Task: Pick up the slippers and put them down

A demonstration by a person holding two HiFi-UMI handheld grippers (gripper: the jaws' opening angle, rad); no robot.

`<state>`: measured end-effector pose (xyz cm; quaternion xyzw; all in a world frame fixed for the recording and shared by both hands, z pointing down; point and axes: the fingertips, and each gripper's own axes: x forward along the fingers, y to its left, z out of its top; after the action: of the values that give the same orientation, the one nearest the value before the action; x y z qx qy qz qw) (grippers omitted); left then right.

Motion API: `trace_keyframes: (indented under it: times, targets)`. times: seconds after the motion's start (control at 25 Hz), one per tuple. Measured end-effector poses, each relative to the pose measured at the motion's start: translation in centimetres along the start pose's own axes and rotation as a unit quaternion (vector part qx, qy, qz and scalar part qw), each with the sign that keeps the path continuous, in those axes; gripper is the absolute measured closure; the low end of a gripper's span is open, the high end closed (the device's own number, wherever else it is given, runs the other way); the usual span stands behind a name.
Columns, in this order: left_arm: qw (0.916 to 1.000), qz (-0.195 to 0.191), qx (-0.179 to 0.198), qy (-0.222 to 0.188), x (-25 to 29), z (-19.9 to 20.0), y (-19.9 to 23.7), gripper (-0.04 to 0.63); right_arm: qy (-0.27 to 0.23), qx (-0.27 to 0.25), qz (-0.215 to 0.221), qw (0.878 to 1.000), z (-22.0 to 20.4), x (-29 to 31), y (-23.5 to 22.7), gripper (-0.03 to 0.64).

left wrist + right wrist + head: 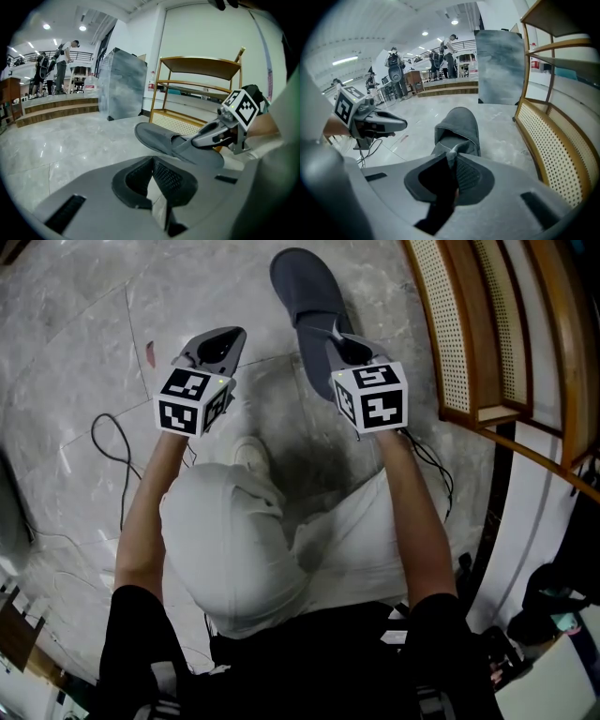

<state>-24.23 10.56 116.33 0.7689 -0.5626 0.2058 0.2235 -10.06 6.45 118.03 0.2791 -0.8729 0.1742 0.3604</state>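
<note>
Right gripper (pixel 453 161) is clamped onto the grey slipper (pixel 458 125), pinching the thin back edge at the heel. The slipper sticks straight out ahead of the jaws with its closed toe pointing away from the person.

Left gripper (pixel 153 165) has its 2 jaws pressed together with nothing caught between them. It sits just to the left of the right gripper, roughly level with it and clear of the slipper.

The slipper is held out over the floor (pixel 75 324) (can't say for sure whether the toe end touches down anywhere). Only 1 slipper shows up in any of the views.

The floor is pale marble-look tile, with a thin black cable (pixel 124 493) looping across it to the left of the person's arms. Just right of the slipper there's a wooden shelf (pixel 469 343) with a cane-weave panel low down.

Further back, in the right gripper view, a tall grey marbled slab (pixel 499 65) stands on the floor. Beyond it a few people (pixel 396 70) are up on a raised platform with a railing.
</note>
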Motion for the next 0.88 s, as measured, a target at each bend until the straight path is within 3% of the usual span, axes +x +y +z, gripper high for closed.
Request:
trace_keyframes:
  times: [0.64,0.88]
  targets:
    - [0.9966,-0.028,-0.016,0.075,0.8,-8.3,-2.2,0.591,0.091,0.025,0.027,0.995,-10.2,3.6,1.5,0.589]
    - [0.9948,-0.027,0.004,0.098,1.0,-11.6,-2.5,0.591,0.107,0.032,0.030,0.993,-12.0,4.5,2.3,0.588]
